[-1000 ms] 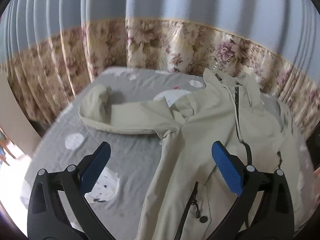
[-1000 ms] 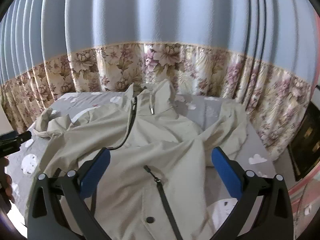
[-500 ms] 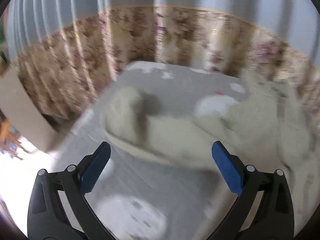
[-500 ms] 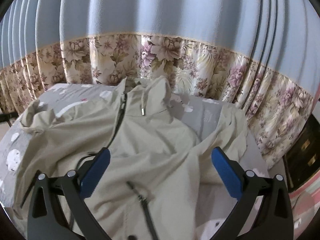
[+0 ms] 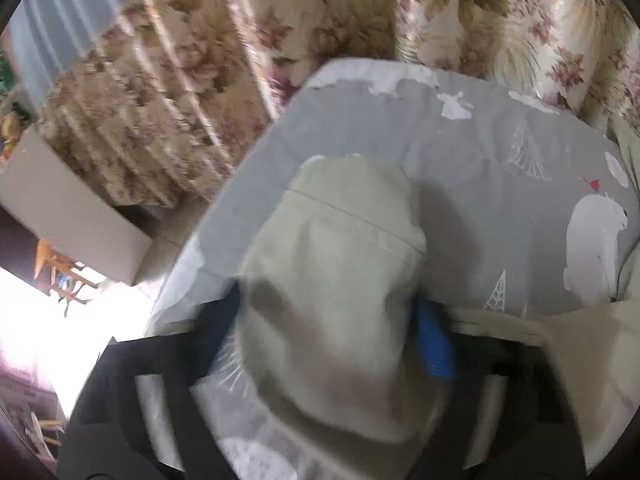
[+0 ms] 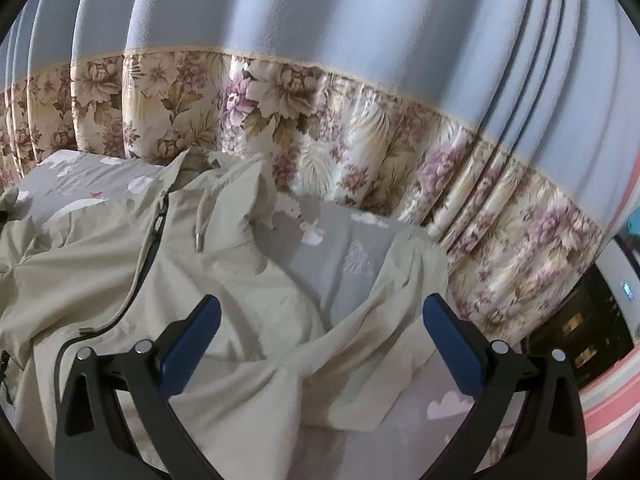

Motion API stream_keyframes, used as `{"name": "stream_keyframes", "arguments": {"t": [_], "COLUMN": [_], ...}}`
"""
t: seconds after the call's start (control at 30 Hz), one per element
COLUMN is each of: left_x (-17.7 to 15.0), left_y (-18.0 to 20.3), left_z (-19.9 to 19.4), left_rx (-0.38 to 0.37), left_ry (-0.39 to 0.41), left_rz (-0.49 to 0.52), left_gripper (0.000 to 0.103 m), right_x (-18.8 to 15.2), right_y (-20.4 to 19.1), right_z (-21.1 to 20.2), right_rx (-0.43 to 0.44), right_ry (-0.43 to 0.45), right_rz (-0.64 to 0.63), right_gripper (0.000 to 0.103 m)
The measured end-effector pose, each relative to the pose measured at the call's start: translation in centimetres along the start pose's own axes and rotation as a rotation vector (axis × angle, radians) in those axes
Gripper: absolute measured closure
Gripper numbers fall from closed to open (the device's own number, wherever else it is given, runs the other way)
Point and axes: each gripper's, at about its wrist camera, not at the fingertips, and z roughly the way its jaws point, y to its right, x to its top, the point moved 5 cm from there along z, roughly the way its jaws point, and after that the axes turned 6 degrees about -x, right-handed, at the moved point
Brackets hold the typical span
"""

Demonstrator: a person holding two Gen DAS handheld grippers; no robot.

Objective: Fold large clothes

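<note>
Left wrist view: the left gripper [image 5: 332, 320] has its jaws pinching the sleeve [image 5: 340, 248] of the jacket, whose cuff bulges forward past them and hides much of the bed [image 5: 480, 152]. A cardboard box [image 5: 68, 204] stands off left, beside the curtain [image 5: 168, 92].

Right wrist view: the right gripper [image 6: 320, 340] hovers with jaws spread, the jacket [image 6: 120, 264] lying crumpled on the bed beneath and left of them, its other sleeve [image 6: 400, 280] just ahead.

Motion-blurred left view, blown-out glare

open right gripper [image 6: 320, 338] above beige jacket [image 6: 168, 280], grey bedsheet [image 6: 348, 252]
</note>
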Motion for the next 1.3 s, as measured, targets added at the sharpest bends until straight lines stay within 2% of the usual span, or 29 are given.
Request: {"name": "stream_keyframes", "arguments": {"t": [0.07, 0.1, 0.13, 0.27, 0.33, 0.47, 0.5, 0.73, 0.8, 0.9, 0.97, 1.0, 1.03, 1.07, 1.17, 1.23, 1.27, 1.3], "left_x": [0.1, 0.4, 0.7, 3.2, 4.0, 3.5, 3.5, 1.3, 0.3, -2.3, -4.8, -5.9, -6.8, -7.7, -8.0, -8.0, -7.5, -7.1], "left_y": [-0.4, -0.9, -1.3, -4.3, -4.0, 0.6, 1.7, 16.1, 20.6, 27.1, 31.0, 32.4, 33.5, 34.2, 33.1, 31.0, 29.8, 28.2], "left_z": [0.3, 0.0, -0.4, -3.4, -4.9, -7.5, -7.7, -10.8, -10.9, -9.8, -9.6, -9.6, -9.9, -10.5, -13.0, -15.9, -16.6, -17.1], "left_rx": [0.000, -0.004, -0.010, -0.074, -0.075, 0.011, 0.008, -0.195, -0.298, -0.449, -0.493, -0.500, -0.508, -0.521, -0.553, -0.562, -0.526, -0.454], "left_ry": [0.012, 0.031, 0.044, 0.129, 0.167, 0.214, 0.215, 0.239, 0.213, 0.104, 0.067, 0.056, 0.050, 0.048, 0.053, 0.124, 0.165, 0.206], "left_rz": [-0.003, -0.009, -0.020, -0.132, -0.126, -0.043, -0.033, 0.106, 0.140, 0.221, 0.307, 0.346, 0.378, 0.405, 0.412, 0.420, 0.426, 0.430], "left_gripper": [0.067, 0.078, 0.082, 0.083, 0.083, 0.084, 0.084, 0.083, 0.082, 0.072, 0.051, 0.034, 0.029, 0.028, 0.015, 0.003, 0.003, 0.003], "right_x": [0.2, 0.2, 0.1, 0.0, 0.0, -0.9, -1.2, -1.8, -1.7, -1.9, -2.2, -2.4, -2.5, -2.7, -3.2, -3.4, -3.5, -3.5], "right_y": [-0.2, -0.4, -0.6, -0.8, -0.4, 0.4, 0.3, 0.2, 0.5, 1.0, 1.3, 1.3, 1.3, 1.2, 0.9, 0.6, 0.6, 0.5], "right_z": [0.1, 0.0, 0.0, -0.1, 0.0, 1.8, 2.4, 3.8, 3.8, 3.7, 3.8, 3.9, 3.9, 4.0, 3.9, 3.9, 3.9, 3.9], "right_rx": [-0.010, -0.010, -0.012, -0.033, -0.034, -0.006, 0.002, 0.009, 0.006, 0.007, 0.011, 0.013, 0.015, 0.014, 0.000, -0.002, 0.003, 0.008], "right_ry": [0.009, 0.015, 0.020, 0.032, 0.038, 0.005, -0.007, -0.005, -0.004, -0.004, -0.015, -0.019, -0.025, -0.037, -0.049, -0.056, -0.058, -0.060], "right_rz": [-0.012, -0.016, -0.021, -0.043, -0.034, 0.021, 0.026, 0.021, 0.029, 0.050, 0.069, 0.072, 0.074, 0.070, 0.044, 0.035, 0.037, 0.039], "right_gripper": [0.002, 0.002, 0.002, 0.002, 0.002, 0.002, 0.002, 0.002, 0.002, 0.002, 0.002, 0.002, 0.002, 0.002, 0.002, 0.002, 0.002, 0.002]}}
